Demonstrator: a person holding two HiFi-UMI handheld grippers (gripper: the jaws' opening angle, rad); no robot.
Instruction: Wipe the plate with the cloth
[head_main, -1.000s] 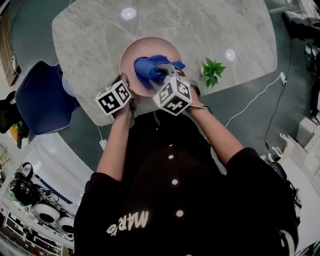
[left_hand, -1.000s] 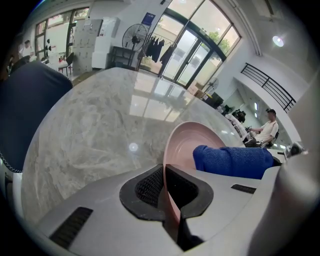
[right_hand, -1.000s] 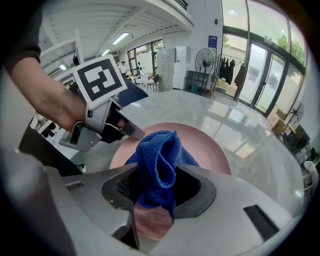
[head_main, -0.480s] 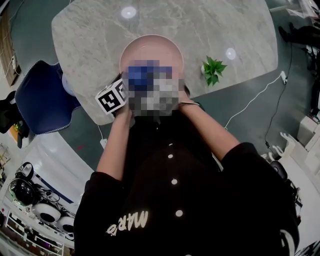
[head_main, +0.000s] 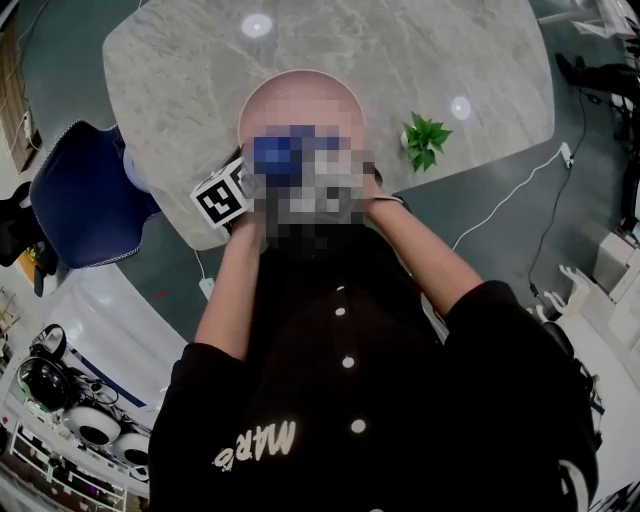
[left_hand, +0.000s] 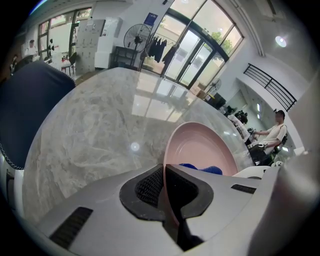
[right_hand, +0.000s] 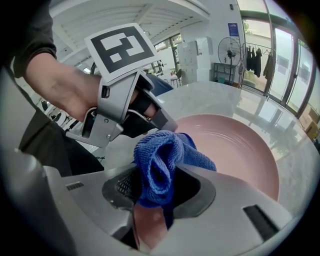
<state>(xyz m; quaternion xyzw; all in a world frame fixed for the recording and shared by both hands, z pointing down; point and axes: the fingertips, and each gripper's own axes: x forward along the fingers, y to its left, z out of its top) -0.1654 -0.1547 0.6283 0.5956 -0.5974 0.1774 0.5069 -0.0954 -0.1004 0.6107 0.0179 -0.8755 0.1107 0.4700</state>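
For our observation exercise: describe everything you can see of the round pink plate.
The round pink plate looks smooth and glossy, like ceramic, with a shallow well, faint rings and a raised rim. It sits on the grey marble table, near the edge closest to the person. The left gripper is shut on its near rim. The right gripper holds a bunched blue cloth over its near side; whether the cloth touches the plate is unclear.

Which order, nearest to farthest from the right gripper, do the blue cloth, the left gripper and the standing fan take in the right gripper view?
1. The blue cloth: clamped between the jaws of the right gripper.
2. The left gripper: just beyond, upper left, gripping the rim of the pink plate.
3. The standing fan: far back, upper right.
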